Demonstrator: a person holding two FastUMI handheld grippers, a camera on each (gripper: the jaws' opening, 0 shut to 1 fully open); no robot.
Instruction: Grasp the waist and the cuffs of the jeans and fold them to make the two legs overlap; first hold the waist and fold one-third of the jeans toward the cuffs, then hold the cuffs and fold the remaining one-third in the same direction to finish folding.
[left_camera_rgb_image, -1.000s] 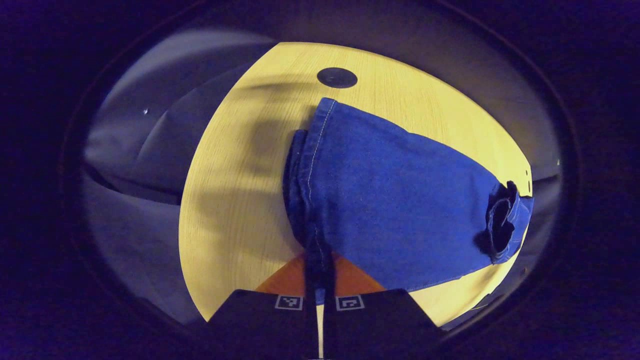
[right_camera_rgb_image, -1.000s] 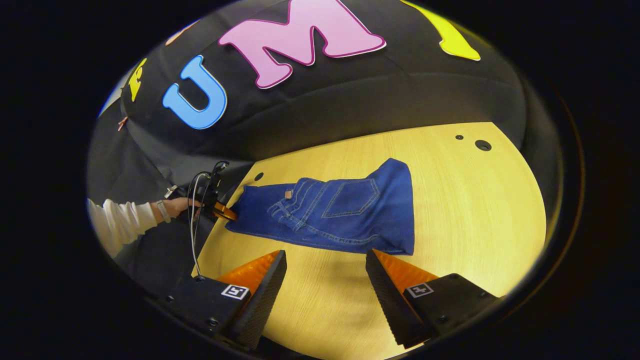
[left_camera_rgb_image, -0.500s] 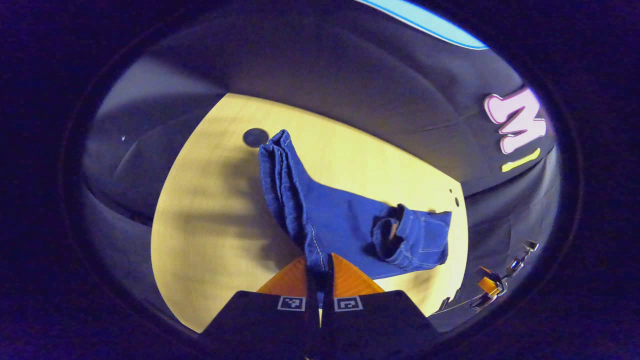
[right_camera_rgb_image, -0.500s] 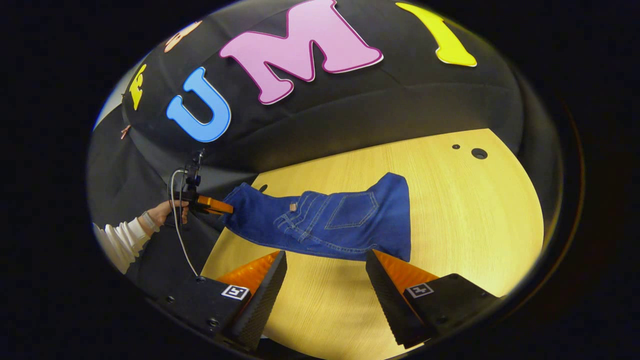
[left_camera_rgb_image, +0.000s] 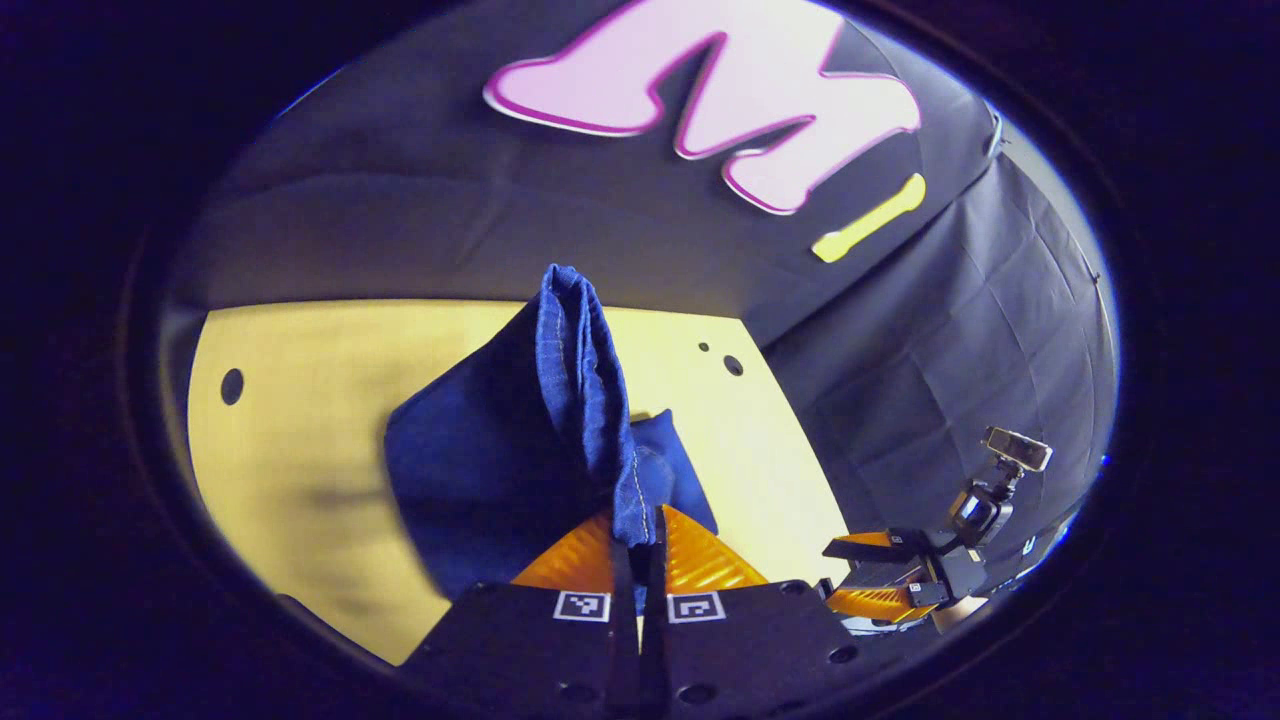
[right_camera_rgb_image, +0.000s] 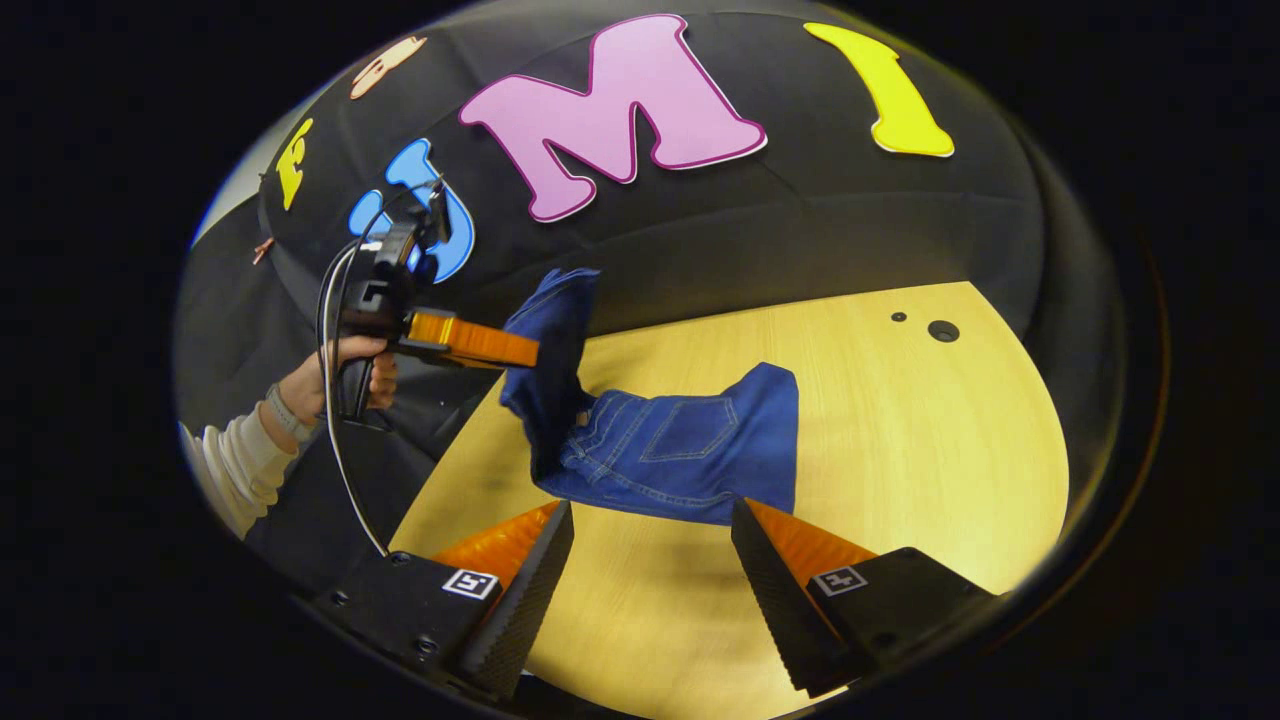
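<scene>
left hand-held gripper (left_camera_rgb_image: 637, 535) clamps the lifted jeans (left_camera_rgb_image: 520, 450) cuffs, hiding worktop (left_camera_rgb_image: 300, 430) behind; right hand-held gripper (right_camera_rgb_image: 650, 570) gapes wide, holding nothing.

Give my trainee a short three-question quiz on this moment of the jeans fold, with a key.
1. True or false: the left hand-held gripper holds one end of the jeans lifted above the table.
2. How do the right hand-held gripper's jaws stand? A) clamped on denim B) apart, holding nothing C) shut on a cable
3. Fill in: the back pocket sits on the part of the jeans that lies ____ on the table.

Key: 1 true; 2 B; 3 flat
</scene>
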